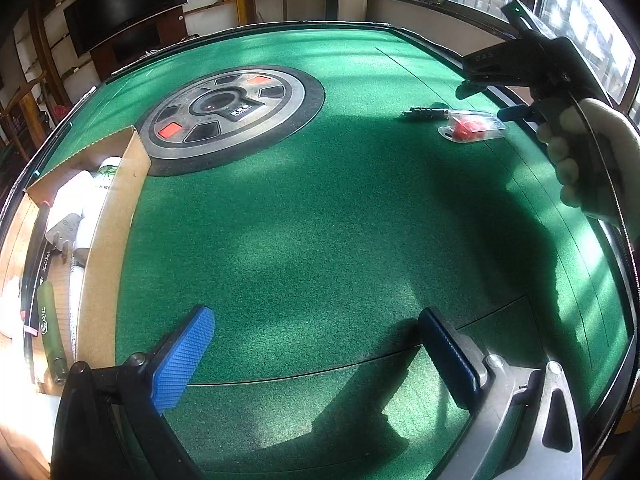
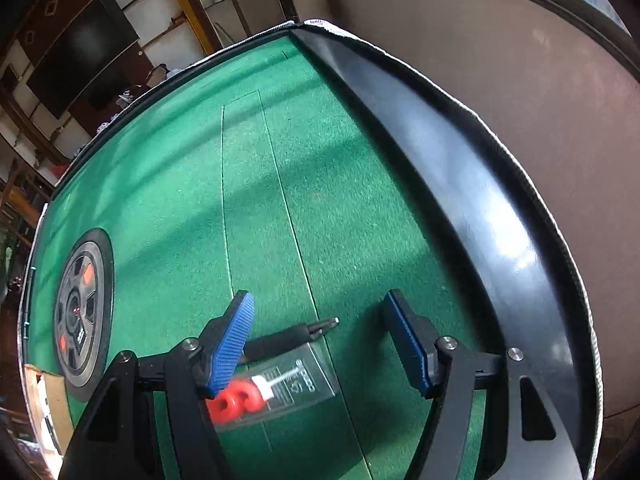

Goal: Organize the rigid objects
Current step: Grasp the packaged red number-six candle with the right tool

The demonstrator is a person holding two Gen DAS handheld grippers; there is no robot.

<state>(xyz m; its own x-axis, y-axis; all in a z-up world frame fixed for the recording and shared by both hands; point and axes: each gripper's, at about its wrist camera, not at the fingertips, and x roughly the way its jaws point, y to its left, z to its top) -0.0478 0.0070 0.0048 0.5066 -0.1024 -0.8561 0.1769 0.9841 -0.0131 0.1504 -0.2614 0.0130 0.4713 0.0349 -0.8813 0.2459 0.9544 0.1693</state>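
A clear plastic packet (image 2: 296, 386) with a red part (image 2: 234, 400) inside lies on the green felt table (image 2: 168, 208). A black pen-like tool (image 2: 288, 336) lies right beside it. My right gripper (image 2: 322, 344) hovers over both with its jaws wide and nothing pressed between the blue pads; the packet sits by its left finger. In the left wrist view the same packet (image 1: 472, 126) and tool (image 1: 426, 113) lie at the far right, with the right gripper (image 1: 508, 113) beside them in a gloved hand (image 1: 576, 160). My left gripper (image 1: 316, 356) is open over bare felt.
A cardboard box (image 1: 108, 216) at the left table edge holds several items, among them a white plug and a green tube. A round control panel (image 1: 228, 112) sits in the table's middle. A raised black rim (image 2: 460, 184) borders the table on the right.
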